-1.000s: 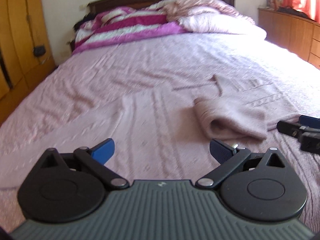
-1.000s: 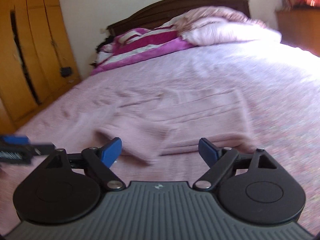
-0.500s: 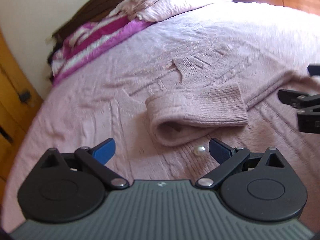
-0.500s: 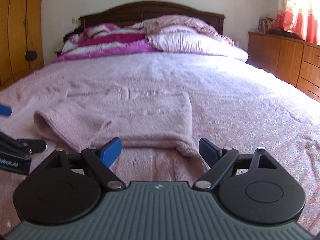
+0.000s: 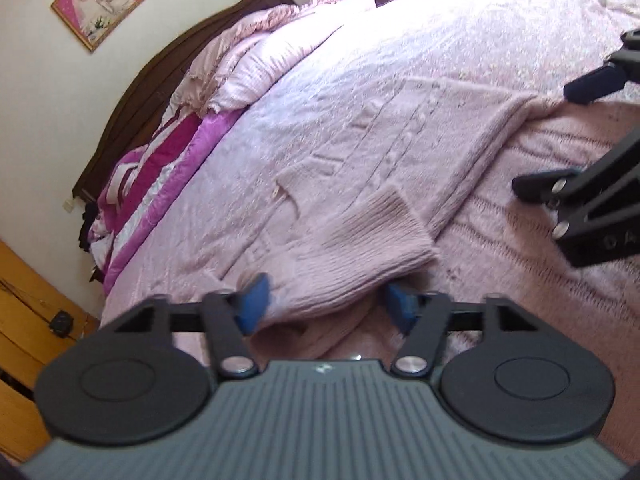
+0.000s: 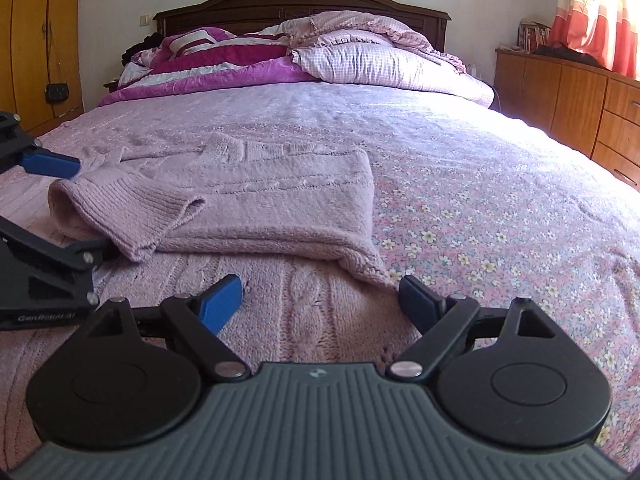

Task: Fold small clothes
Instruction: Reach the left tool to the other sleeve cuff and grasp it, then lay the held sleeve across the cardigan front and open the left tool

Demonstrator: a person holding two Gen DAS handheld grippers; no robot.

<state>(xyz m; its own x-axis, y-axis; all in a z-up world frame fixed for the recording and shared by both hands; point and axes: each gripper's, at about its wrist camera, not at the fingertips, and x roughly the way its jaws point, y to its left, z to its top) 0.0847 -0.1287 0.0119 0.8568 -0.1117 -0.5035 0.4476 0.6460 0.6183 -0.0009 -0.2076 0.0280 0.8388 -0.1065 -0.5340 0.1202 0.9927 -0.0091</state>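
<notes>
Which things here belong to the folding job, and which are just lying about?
Job: pink knitted sweater, its folded sleeve, left gripper, right gripper.
Lying about: striped magenta blanket, checked pillow, framed picture.

The bed [image 6: 500, 208] has a pink cover with small flowers. A pink knitted sweater [image 6: 280, 196] lies flat on its near left part, one sleeve [image 6: 128, 208] folded over it. At the far end lie a magenta striped blanket [image 6: 224, 60] and a checked pillow [image 6: 372, 64].
</notes>
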